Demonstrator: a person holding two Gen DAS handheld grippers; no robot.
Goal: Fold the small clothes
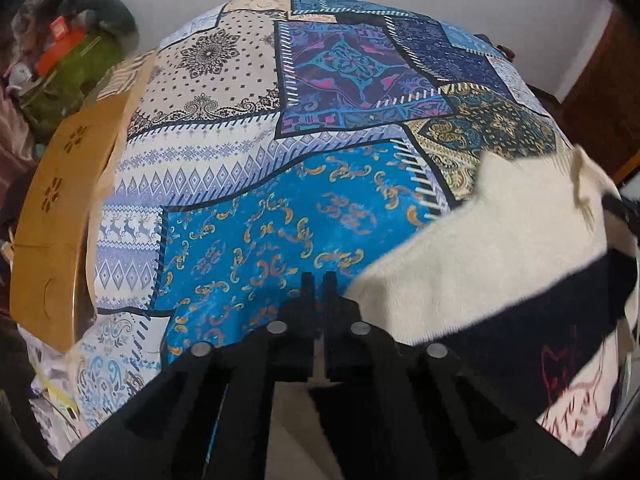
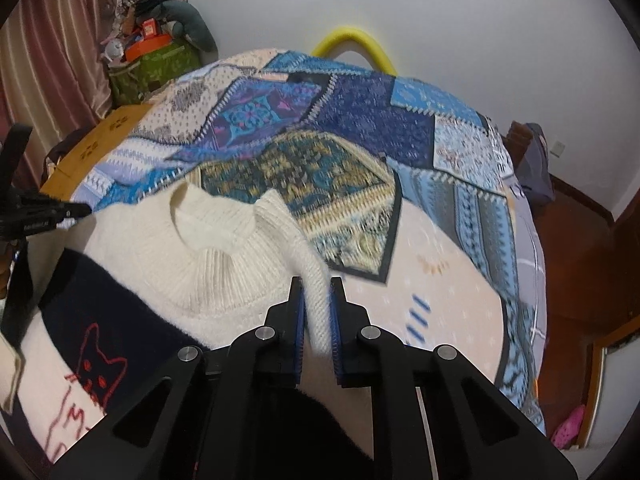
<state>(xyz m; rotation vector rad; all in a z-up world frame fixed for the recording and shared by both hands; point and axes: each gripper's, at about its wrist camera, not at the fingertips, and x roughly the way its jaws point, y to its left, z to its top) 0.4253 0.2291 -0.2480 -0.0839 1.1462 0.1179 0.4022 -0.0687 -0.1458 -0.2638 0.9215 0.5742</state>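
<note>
A small cream knit sweater (image 2: 160, 256) with a dark navy band and a red cat drawing (image 2: 98, 368) lies on the patchwork bedspread (image 2: 360, 128). My right gripper (image 2: 317, 280) is shut on the sweater's cream sleeve (image 2: 316, 300), which runs up between the fingers. In the left wrist view the sweater (image 1: 480, 248) lies at the right. My left gripper (image 1: 319, 276) is shut with nothing visible between its fingers, just left of the sweater's edge. It shows at the left edge of the right wrist view (image 2: 76, 211), touching the sweater's shoulder.
A brown cardboard box (image 1: 52, 208) stands at the bed's left side. A green bag (image 2: 148, 68) with clutter sits behind it near a curtain. A yellow curved tube (image 2: 360, 46) rises behind the bed. A wooden door (image 2: 592, 248) is at the right.
</note>
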